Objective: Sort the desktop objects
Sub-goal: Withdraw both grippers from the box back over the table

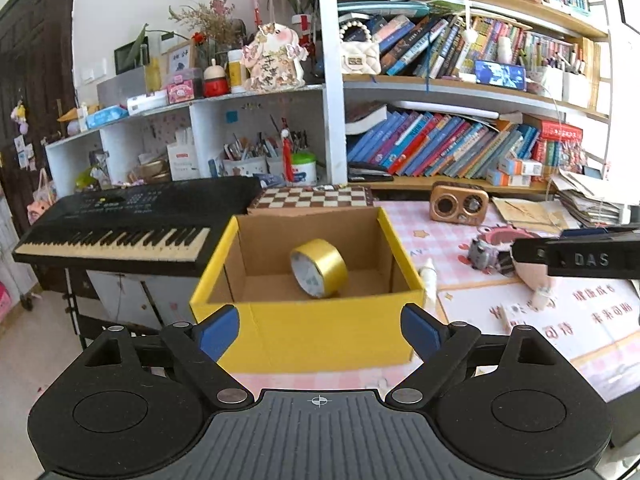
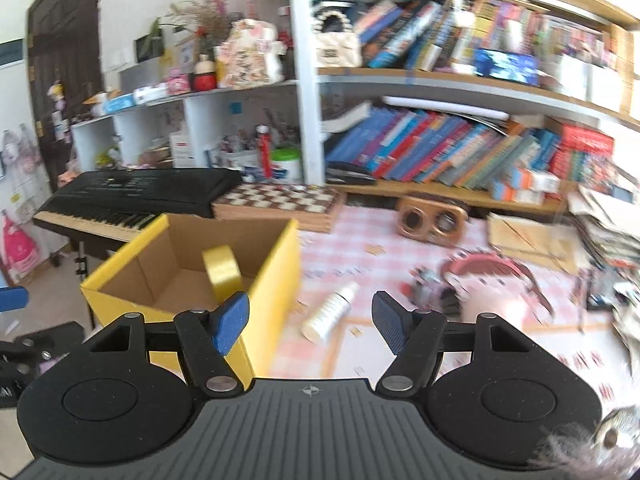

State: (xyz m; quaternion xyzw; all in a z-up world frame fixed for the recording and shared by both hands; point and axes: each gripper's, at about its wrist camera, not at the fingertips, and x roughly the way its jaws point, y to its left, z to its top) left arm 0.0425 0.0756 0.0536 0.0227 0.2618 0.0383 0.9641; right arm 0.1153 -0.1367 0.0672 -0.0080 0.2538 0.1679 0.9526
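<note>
We read the sort as begun but far from finished. One item is stowed: the gold roll of adhesive tape [image 1: 319, 267] stands on edge on the floor of the yellow-sided cardboard box [image 1: 308, 328] at the left end of the desk [image 1: 432, 236].

Left claw [image 1: 320, 330]: jaws wide apart, nothing between the blue pads, facing the near wall of the box. Right claw [image 2: 310, 322]: jaws partly apart, also empty, pointing at the gap between the box and the loose items.

Still on the pink checked desk cover:
- a small white plastic bottle [image 2: 330, 312] lying on its side, just beside the box;
- a pink open-mouthed monster-shaped toy or holder [image 1: 502, 240] — its exact form is unclear;
- a small grey figure [image 1: 482, 254] touching it;
- a brown retro-style radio [image 1: 459, 202] further back.

The right wrist view is smeared, so small scraps on the cover cannot be identified. In the left wrist view the right claw's black body covers part of the pink item.
</note>
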